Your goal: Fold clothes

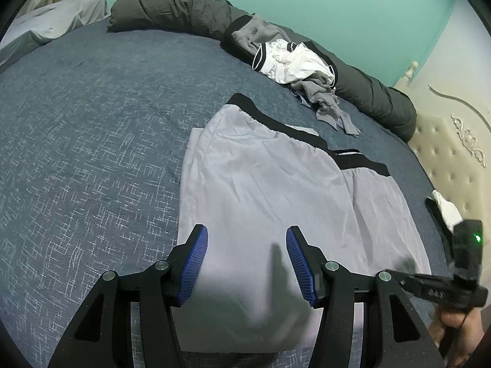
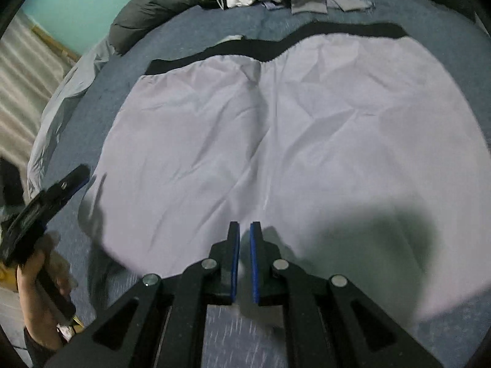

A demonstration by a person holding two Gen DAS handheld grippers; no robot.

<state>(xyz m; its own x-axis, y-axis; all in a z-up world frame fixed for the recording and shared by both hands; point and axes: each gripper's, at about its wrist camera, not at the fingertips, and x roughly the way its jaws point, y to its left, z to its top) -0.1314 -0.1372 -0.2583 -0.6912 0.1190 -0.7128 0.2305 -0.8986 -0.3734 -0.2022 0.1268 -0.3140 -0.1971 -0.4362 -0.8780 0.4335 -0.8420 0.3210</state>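
Observation:
Light grey shorts (image 1: 264,184) with a black waistband (image 1: 276,122) lie flat on the blue bed cover; they also fill the right wrist view (image 2: 276,141), waistband (image 2: 276,46) at the far side. My left gripper (image 1: 247,242) is open and empty above the shorts' near hem. My right gripper (image 2: 244,239) has its blue pads nearly together over the near hem, holding no cloth that I can see. The right gripper shows at the left view's right edge (image 1: 445,288), and the left gripper at the right view's left edge (image 2: 46,202).
A pile of unfolded clothes, white (image 1: 291,61) and grey (image 1: 325,101), lies at the far side against a rolled dark grey duvet (image 1: 172,9). A cream tufted headboard (image 1: 454,153) stands at the right. Blue bed cover (image 1: 92,122) spreads to the left.

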